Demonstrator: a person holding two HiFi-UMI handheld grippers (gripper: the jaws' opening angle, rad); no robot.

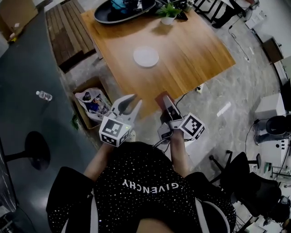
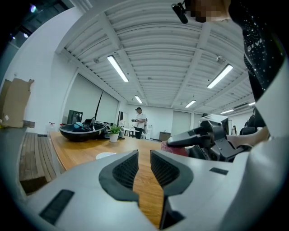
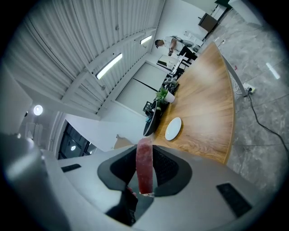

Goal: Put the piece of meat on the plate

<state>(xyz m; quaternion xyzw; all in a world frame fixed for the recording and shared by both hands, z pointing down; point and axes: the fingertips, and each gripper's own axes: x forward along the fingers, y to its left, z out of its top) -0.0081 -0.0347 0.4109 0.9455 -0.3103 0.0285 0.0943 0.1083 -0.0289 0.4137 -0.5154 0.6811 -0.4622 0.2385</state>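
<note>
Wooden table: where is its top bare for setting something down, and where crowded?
Bare tabletop all round the white plate, widest toward the near edge and right corner. Crowded along the far edge: dark tray, potted plant.

Your dark red, flat slab of meat [image 3: 144, 167] stands on edge, clamped between the pads of your right tongs [image 3: 145, 151], in the air by the near edge of the wooden desk [image 1: 195, 54]. The round white plate [image 1: 146, 56] lies flat and bare mid-desk, well apart from the meat.
</note>
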